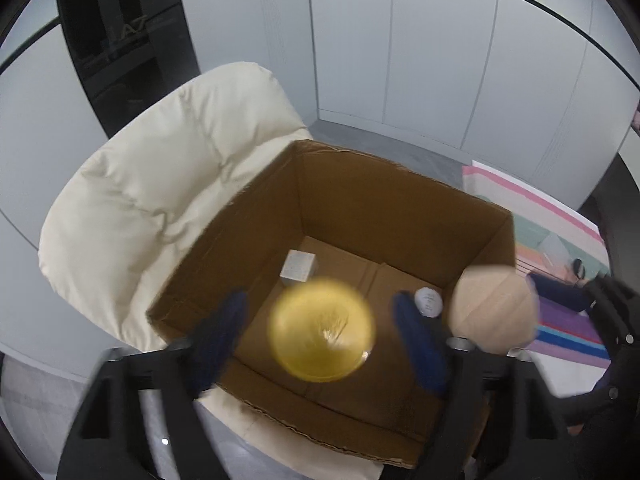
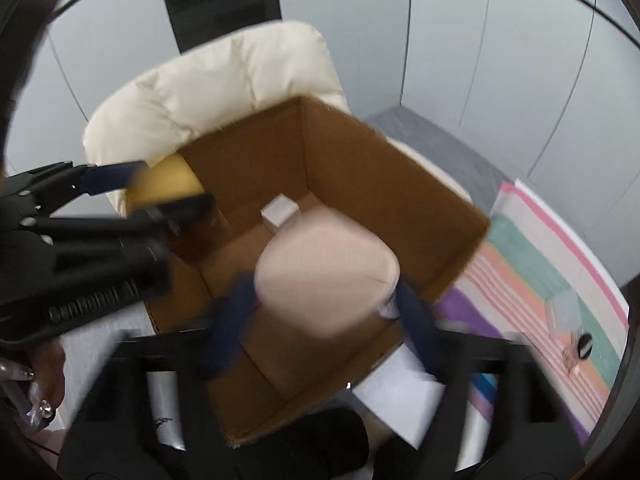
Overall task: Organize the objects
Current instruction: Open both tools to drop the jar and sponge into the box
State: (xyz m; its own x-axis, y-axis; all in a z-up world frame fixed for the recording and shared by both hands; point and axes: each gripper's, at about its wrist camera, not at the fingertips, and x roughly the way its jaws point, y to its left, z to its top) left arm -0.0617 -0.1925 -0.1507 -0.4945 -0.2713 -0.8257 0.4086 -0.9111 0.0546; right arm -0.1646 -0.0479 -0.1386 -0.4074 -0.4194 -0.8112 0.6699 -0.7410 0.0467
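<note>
An open cardboard box [image 1: 360, 208] [image 2: 360, 160] stands on a cream padded chair [image 1: 160, 184]. My left gripper [image 1: 320, 300] hangs over the box, open. A blurred yellow round object [image 1: 322, 328] is between its blue fingers [image 1: 218, 340], with a gap on each side. My right gripper [image 2: 325, 284] is open over the same box, with a blurred beige round object [image 2: 326, 268] loose between its fingers [image 2: 416, 320]. In the left wrist view the beige object [image 1: 492, 308] is at the right. A small white cube [image 1: 298, 266] and a white round item [image 1: 428, 300] lie on the box floor.
A striped cloth [image 2: 520, 264] covers the surface to the right of the box. On it are a clear container [image 2: 566, 312] and a small black round thing [image 2: 585, 346]. White paper [image 2: 396, 400] lies by the box's near corner. A person's hand [image 2: 40, 380] is at the lower left.
</note>
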